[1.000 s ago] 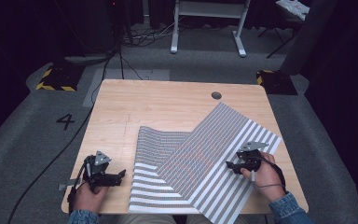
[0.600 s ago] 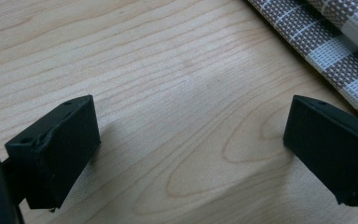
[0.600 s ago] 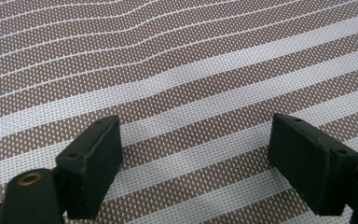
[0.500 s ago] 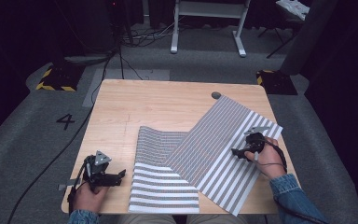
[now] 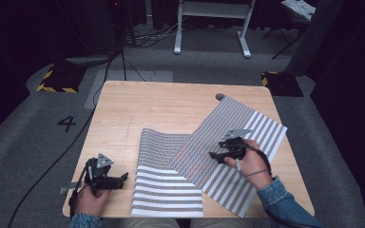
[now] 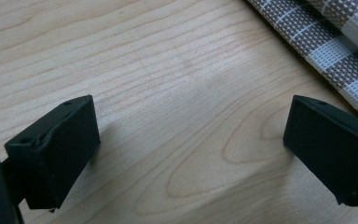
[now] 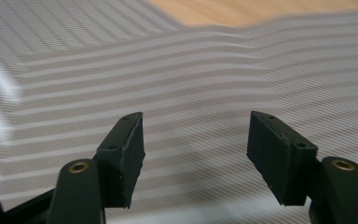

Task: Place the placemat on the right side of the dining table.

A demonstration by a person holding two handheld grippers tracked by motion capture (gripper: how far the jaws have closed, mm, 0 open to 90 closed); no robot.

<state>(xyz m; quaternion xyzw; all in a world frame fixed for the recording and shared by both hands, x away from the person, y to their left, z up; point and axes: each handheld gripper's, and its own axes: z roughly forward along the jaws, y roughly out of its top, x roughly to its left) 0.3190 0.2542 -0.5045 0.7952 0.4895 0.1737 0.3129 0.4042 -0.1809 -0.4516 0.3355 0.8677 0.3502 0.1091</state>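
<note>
From above, the striped mat (image 5: 171,190) lies folded on the table (image 5: 171,107): its lower part runs straight toward the near edge, its upper flap slants toward the far right corner. The right claw (image 5: 216,156) hovers over the flap, released, jaws just closing on nothing. The left claw (image 5: 122,178) rests on bare wood left of the mat.

Left gripper view: the jaws stand wide apart over wood, the mat's edge (image 6: 335,42) just beyond the right jaw.

Right gripper view: the rippled mat (image 7: 168,79) stretches ahead of parted, empty jaws.

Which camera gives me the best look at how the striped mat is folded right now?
The high view: the whole striped mat and its diagonal fold show there. The right gripper view shows blurred stripes up close, the left gripper view just an edge.
</note>
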